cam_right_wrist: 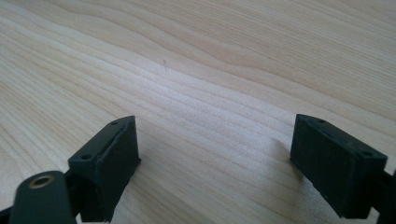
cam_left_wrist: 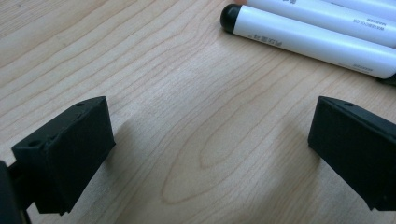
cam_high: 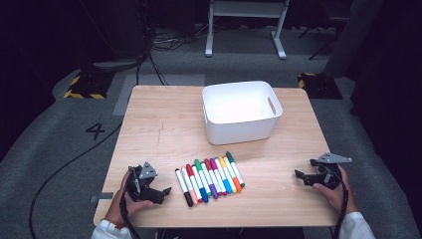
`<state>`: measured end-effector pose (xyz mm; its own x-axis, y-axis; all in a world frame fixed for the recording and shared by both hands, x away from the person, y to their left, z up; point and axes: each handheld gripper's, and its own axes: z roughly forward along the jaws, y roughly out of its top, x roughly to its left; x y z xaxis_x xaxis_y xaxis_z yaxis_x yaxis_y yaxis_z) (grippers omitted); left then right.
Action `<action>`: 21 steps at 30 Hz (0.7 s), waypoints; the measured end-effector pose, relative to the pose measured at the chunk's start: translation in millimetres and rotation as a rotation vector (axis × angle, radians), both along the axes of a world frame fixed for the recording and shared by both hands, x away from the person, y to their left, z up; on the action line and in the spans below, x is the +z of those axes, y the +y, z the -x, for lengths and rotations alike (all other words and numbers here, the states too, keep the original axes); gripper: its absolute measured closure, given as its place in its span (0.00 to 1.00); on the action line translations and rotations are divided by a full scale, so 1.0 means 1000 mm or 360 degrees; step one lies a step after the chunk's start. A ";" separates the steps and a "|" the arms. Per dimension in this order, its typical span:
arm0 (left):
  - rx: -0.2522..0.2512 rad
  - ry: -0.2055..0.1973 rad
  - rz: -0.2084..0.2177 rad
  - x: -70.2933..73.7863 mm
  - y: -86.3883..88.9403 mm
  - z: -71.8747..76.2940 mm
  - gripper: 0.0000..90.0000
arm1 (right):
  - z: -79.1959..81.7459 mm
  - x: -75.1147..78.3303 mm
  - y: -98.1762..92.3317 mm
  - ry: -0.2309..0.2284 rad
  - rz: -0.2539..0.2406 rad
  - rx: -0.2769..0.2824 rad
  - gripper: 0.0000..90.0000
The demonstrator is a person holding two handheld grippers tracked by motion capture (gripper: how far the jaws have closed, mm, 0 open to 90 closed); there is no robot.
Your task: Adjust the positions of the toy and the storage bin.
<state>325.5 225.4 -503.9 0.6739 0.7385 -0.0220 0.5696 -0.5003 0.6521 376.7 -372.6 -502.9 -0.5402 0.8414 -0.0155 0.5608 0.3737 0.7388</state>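
1. A row of white-barrelled marker pens with coloured caps lies side by side on the near middle of the light wooden table; caps run black, red, pink, green, blue, purple, yellow, orange, green.
2. In the left gripper view, the black-capped marker carries small grey print, too fine to read.
3. The left gripper rests just left of the row, jaws wide apart, nothing between.
4. The right gripper sits well right, jaws spread, empty.
5. A white plastic bin with a handle slot stands behind the markers.

dark room, grey carpet floor
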 end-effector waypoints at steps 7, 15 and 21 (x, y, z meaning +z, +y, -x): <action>-0.0003 0.0009 0.0010 0.000 -0.006 -0.001 0.00 | 0.000 0.000 0.001 0.0002 -0.0004 -0.0006 0.17; -0.0021 0.0013 0.0012 0.000 -0.017 -0.003 0.00 | -0.003 0.000 0.011 0.0003 -0.0013 -0.0015 0.17; -0.0047 0.0012 0.0017 0.000 -0.034 -0.009 0.00 | -0.004 0.000 0.033 -0.0001 -0.0006 0.0030 0.17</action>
<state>334.7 190.9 -504.0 0.6950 0.7182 -0.0350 0.5597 -0.5098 0.6533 381.1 -339.3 -503.4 -0.5557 0.8313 -0.0127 0.5536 0.3813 0.7404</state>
